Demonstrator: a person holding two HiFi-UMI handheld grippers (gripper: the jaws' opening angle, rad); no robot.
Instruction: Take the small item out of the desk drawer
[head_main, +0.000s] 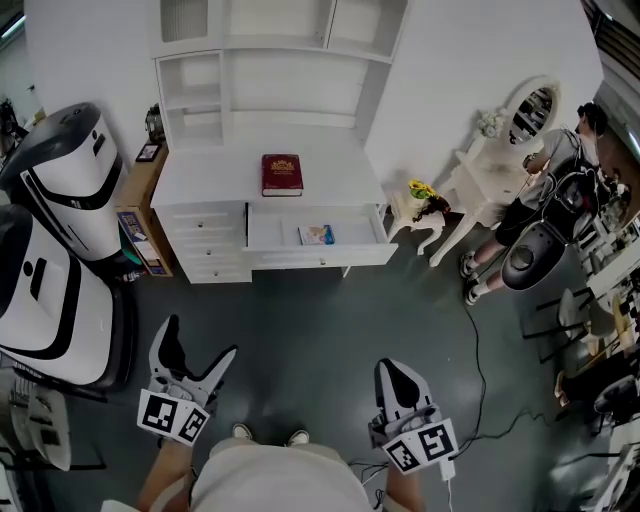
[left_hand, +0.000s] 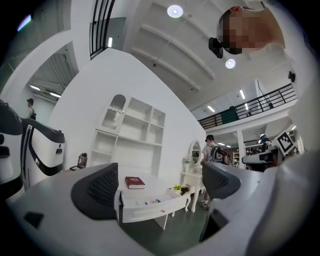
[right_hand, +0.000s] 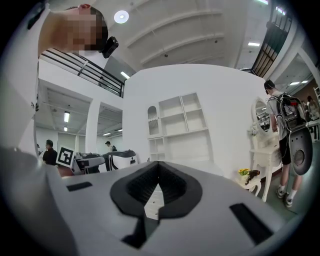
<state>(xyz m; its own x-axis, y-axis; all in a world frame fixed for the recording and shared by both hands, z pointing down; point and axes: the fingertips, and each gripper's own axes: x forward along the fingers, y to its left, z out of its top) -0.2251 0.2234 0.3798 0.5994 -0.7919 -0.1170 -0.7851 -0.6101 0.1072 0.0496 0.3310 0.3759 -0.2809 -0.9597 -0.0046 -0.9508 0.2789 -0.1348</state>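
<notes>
Head view: white painted desk (head_main: 215, 180) at 12 o'clock, hardback red book (head_main: 281, 173) flat on its top. The drawer (head_main: 268, 232) is pulled out and holds the small item (head_main: 317, 235), a flat colourful card, toward its 3 o'clock side. Left gripper (head_main: 200, 340) at 7 o'clock, right gripper (head_main: 398, 375) at 5 o'clock.

Left gripper view: dark ribbed pads (left_hand: 102, 187) stand wide apart with nothing between them.

Right gripper view: ribbed pads (right_hand: 142, 187) meet at the tips, holding nothing.

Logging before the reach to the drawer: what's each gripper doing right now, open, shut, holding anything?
Left gripper: open, nothing between its jaws.
Right gripper: shut, empty.
</notes>
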